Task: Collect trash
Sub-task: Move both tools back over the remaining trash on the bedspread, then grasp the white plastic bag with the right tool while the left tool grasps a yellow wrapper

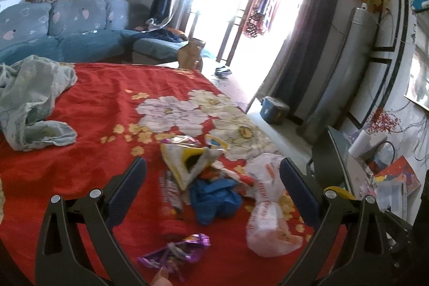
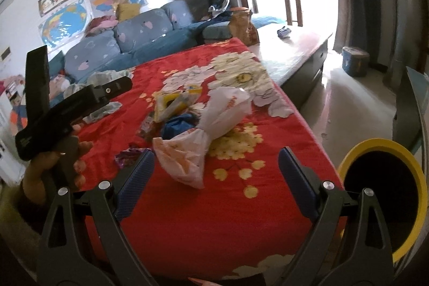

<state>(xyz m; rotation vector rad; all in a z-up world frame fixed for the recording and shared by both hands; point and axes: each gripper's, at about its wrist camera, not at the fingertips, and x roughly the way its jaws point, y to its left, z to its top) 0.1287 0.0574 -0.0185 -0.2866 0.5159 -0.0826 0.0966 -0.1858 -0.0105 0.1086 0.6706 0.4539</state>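
Both grippers open, empty. The left gripper (image 1: 213, 173) hovers over a trash pile on the red floral blanket (image 1: 107, 103), jaws spread wide around it without touching. The right gripper (image 2: 215, 165) also has its jaws spread, held low over the near part of the blanket; the white plastic bag (image 2: 203, 133), knotted in the middle, lies just ahead between its fingers. The left hand (image 2: 67, 154) shows in the right wrist view, holding its tool's handle.

Pile: yellow-white wrapper (image 1: 187, 160), blue crumpled glove or bag (image 1: 214, 197) just beside it, white plastic bag at its right, purple foil wrapper (image 1: 177, 251) nearest the camera, slightly apart. All lie loose on the blanket. Yellow-rimmed bin (image 2: 380, 195) stands off the blanket's right edge, mouth open. A pale green cloth (image 1: 32, 98) is bunched on the far left of the blanket. Blue sofa (image 1: 67, 28) behind.
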